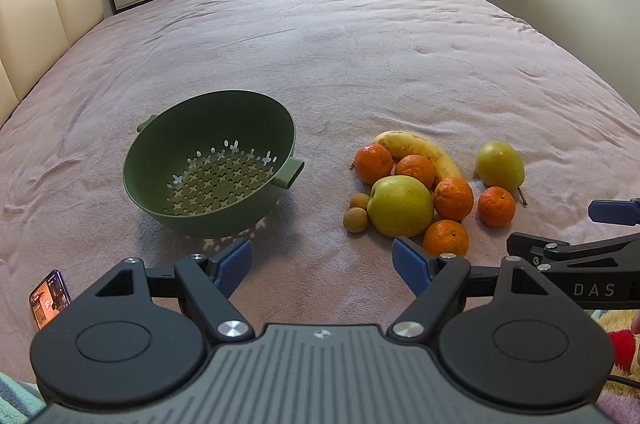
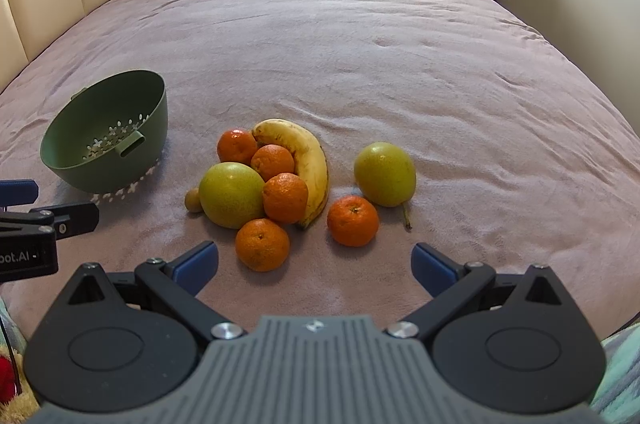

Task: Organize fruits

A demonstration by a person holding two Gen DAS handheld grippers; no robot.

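So, nothing is picked up yet: I've got both claws hovering low over the mauve fleece bedspread [image 1: 360,44], fingers spread wide and holding nothing, left gripper [image 1: 322,260] aimed between bowl and fruit, right gripper [image 2: 315,264] aimed straight at the pile. The dark green plastic colander bowl with cross-shaped holes [image 1: 160,144] sits tilted on the blanket left of the fruit, well apart from it, and it's bare inside, so I judge the job as moving fruit into it, none done. Best first grab from the right side looks like the near orange mandarin [image 2: 262,244], just ahead of the open fingers and free on its near side; I'd come down around its widest part, close gently since the skin is soft, then lift clear before swinging left. The big yellow-green round pear [image 2: 232,194] leans on its neighbours, so pulling it early could roll the mandarins. The soft blanket may let round fruit wander. Count, largest down: one bowl; two yellow-green pears, the second, stemmed pear [image 2: 384,174] off to the right; one spotted yellow banana [image 2: 308,160] curved behind the pile; five mandarins; two small tan round longan-like fruits [image 1: 356,212] touching the big pear's left side, only one clear in the right view.
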